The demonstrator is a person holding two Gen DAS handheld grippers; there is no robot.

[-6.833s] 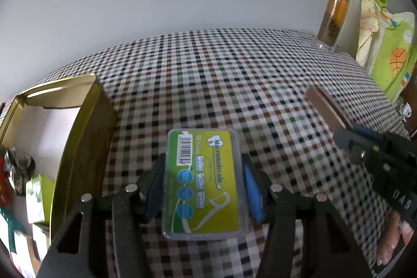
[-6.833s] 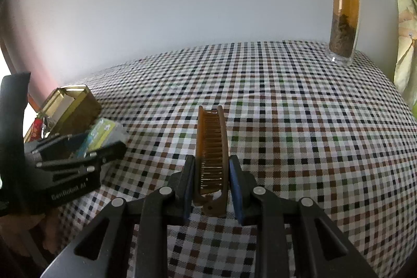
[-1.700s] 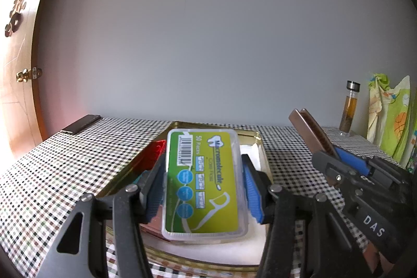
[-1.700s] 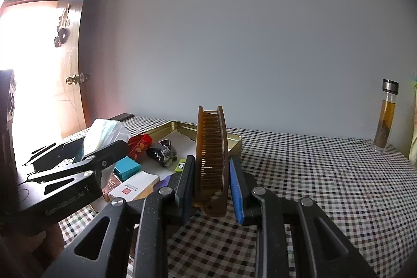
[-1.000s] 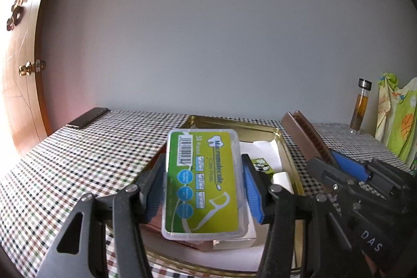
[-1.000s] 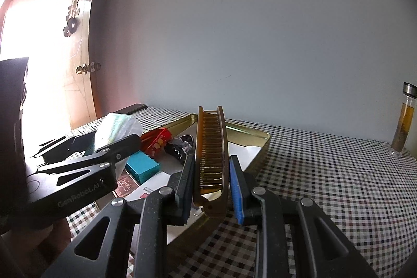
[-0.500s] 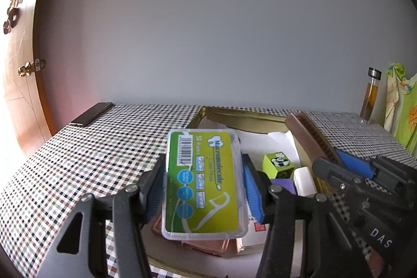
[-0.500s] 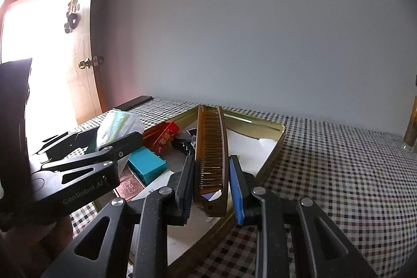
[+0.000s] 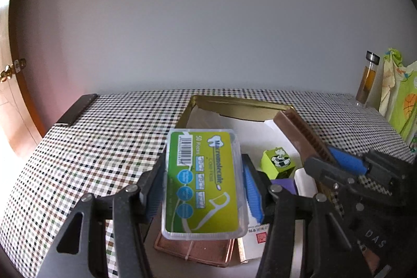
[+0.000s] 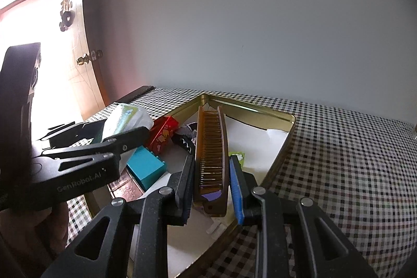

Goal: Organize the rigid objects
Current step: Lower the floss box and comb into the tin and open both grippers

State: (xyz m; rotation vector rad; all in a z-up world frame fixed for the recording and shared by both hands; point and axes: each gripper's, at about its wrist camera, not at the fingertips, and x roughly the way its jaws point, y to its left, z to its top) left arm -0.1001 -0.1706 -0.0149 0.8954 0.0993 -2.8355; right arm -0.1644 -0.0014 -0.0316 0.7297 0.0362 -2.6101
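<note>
Over the gold tin (image 9: 235, 106) on the checked desk (image 9: 109, 137): left claw (image 9: 203, 183) clamped on floss-pick box (image 9: 202, 181); right claw (image 10: 211, 184) closed on brown comb (image 10: 211, 147); step, carry-in; next, lower both into bare spots, then release.

The left gripper (image 9: 203, 186) clamps a clear plastic floss-pick box with a green label (image 9: 202, 184) over a gold metal tin (image 9: 234, 104). To its right, the right gripper (image 9: 336, 160) grips a brown folding comb (image 9: 299, 132). Between both, a lime-green cube (image 9: 277, 164) lies in the tin.
</note>
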